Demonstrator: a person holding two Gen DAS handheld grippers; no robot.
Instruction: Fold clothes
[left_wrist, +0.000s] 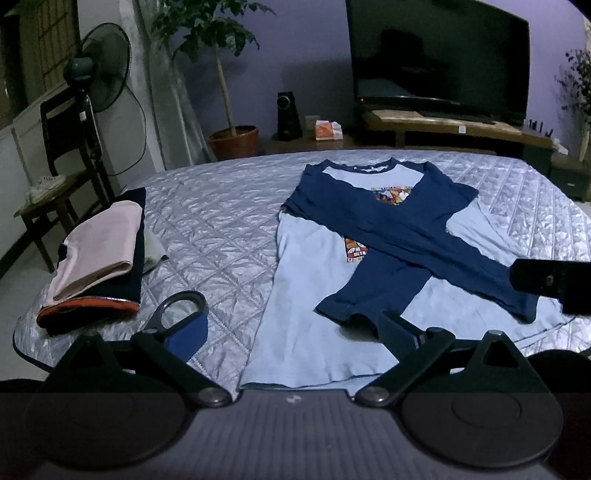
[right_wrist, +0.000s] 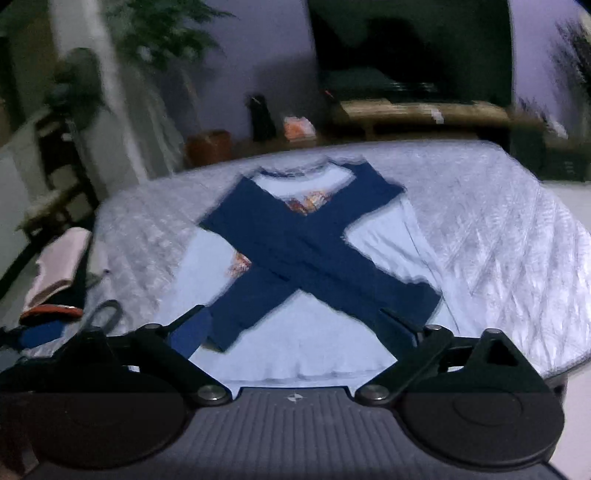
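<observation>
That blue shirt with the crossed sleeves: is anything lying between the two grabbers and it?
Nothing visible. The shirt lies just ahead of both open grippers, left and right; the folded clothes pile sits off to the left.

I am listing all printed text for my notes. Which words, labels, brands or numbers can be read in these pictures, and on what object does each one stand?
"ULT": on the colourful print of the light blue shirt; the dark blue sleeve covers the rest.
Upper part of the print: lettering too small to read.
Orange box on the floor: too small to read.
Right wrist view: too blurred to read anything.
</observation>
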